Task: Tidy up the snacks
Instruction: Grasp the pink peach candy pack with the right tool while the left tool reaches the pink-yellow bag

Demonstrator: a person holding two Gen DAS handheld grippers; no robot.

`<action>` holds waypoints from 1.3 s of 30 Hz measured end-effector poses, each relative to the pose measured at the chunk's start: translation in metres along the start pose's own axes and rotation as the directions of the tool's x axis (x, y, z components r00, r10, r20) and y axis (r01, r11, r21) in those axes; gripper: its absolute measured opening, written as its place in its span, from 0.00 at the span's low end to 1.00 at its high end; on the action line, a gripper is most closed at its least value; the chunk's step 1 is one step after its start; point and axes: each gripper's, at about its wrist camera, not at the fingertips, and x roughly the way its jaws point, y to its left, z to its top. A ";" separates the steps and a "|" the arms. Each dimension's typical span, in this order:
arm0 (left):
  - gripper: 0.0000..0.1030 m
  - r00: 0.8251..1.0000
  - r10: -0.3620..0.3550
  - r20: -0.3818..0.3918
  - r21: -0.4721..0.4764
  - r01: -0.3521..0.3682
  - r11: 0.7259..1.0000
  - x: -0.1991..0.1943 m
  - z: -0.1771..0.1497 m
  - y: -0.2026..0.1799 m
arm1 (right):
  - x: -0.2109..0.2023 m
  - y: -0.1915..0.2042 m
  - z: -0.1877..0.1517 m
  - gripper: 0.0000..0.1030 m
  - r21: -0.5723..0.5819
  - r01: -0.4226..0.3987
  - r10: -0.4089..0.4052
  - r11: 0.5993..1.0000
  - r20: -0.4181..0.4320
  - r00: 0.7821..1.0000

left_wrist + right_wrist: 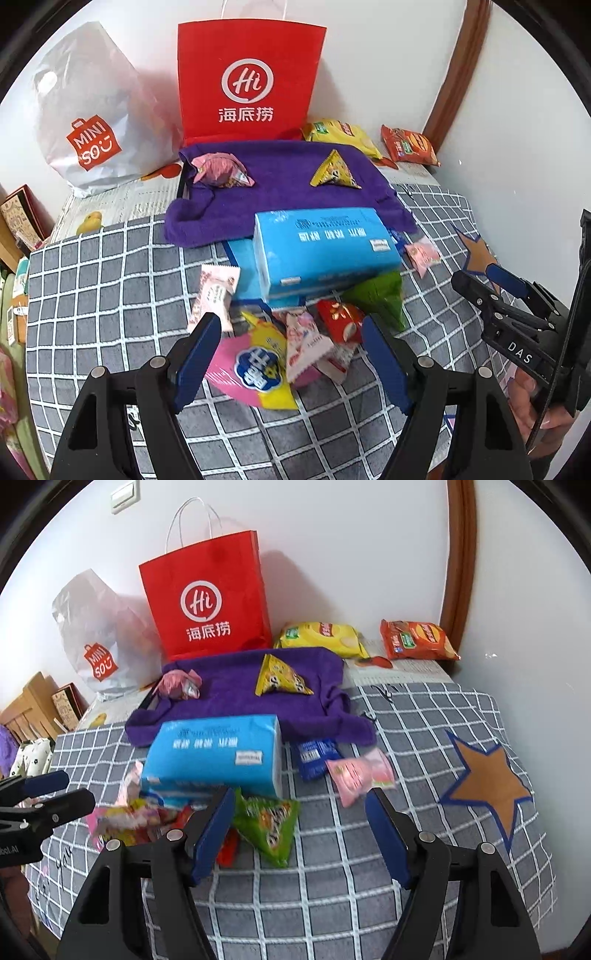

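Snack packets lie loose on a grey checked cloth [110, 280] in front of a blue tissue box [321, 251]. My left gripper [291, 332] is open above a heap: a round pink-and-yellow pack [255, 369], a pink-and-white packet [306, 343] and a red packet [340, 321]. My right gripper [300, 801] is open, with a green triangular pack [269, 823] lying between and below its fingers, untouched. Beyond it lie a pink packet [360, 773] and a blue packet [314, 757]. A purple towel [236, 686] carries a yellow triangular pack [280, 677] and a pink wrapped snack [181, 683].
A red paper bag [247, 77] and a white plastic bag [92, 110] stand against the back wall. A yellow chip bag [321, 637] and an orange chip bag [417, 638] lie at the back right. A brown star [487, 786] marks the cloth at right.
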 end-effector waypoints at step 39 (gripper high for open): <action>0.73 0.996 0.087 -0.017 -0.174 -0.088 0.981 0.048 0.012 0.073 | 0.145 -0.054 0.008 0.59 -0.094 -0.001 -0.008 0.996 -0.095 0.995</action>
